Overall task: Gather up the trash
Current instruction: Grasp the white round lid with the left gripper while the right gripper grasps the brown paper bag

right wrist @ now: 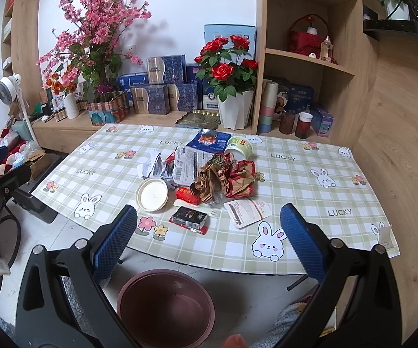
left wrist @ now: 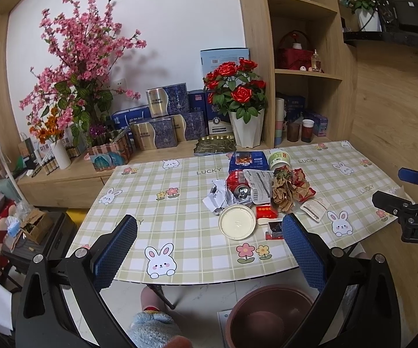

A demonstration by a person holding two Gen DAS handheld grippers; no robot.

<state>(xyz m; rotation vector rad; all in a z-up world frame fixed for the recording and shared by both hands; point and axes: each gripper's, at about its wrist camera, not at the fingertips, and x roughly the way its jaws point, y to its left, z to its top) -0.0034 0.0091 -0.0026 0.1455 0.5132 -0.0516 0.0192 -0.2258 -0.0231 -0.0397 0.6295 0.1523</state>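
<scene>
Both wide open, empty: right gripper (right wrist: pixel 209 229) nearest, trash pile (right wrist: pixel 209 174) just ahead; left gripper (left wrist: pixel 209 240) aimed slightly left.

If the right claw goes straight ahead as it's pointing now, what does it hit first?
Probably the small black and red box near the table's front edge, lying between the open right claw fingers; depth is hard to judge, so it may pass above it.

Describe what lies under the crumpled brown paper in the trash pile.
The brown paper overlaps a red wrapper, a red packet and a white printed bag. Anything directly beneath it is hidden.
</scene>
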